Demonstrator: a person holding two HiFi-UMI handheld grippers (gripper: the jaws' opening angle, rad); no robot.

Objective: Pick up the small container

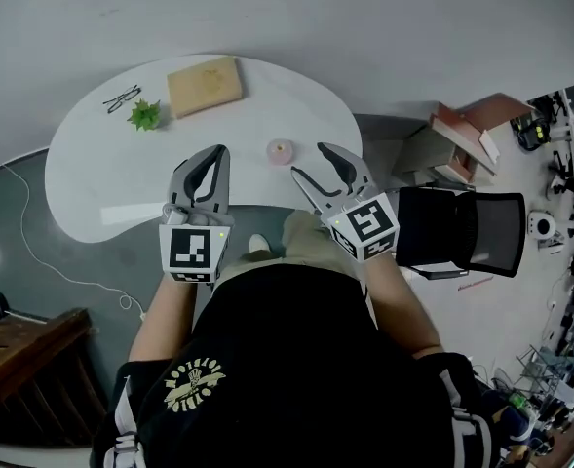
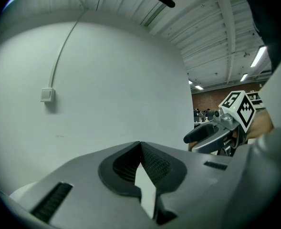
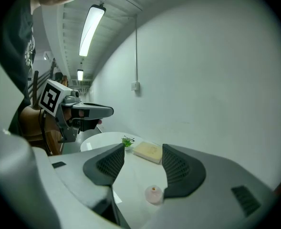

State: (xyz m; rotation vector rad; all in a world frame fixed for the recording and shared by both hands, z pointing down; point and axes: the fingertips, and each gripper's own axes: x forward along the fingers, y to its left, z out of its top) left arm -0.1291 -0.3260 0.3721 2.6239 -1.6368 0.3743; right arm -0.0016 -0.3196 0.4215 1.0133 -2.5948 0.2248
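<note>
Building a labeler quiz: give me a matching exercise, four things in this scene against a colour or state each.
Things:
1. small container
2. plant
3. left claw
4. right claw

Colour or state:
A. open, nothing between the jaws
B. green
C. shut, holding nothing
D. pink

Pairs: 1-D, 2-B, 3-C, 4-A

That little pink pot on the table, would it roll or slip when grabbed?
Probably light: the pink container looks tiny beside the open right tongs. Its rounded sides suggest it may slip if pinched off-centre. On the smooth table, a push would likely slide it.
</note>
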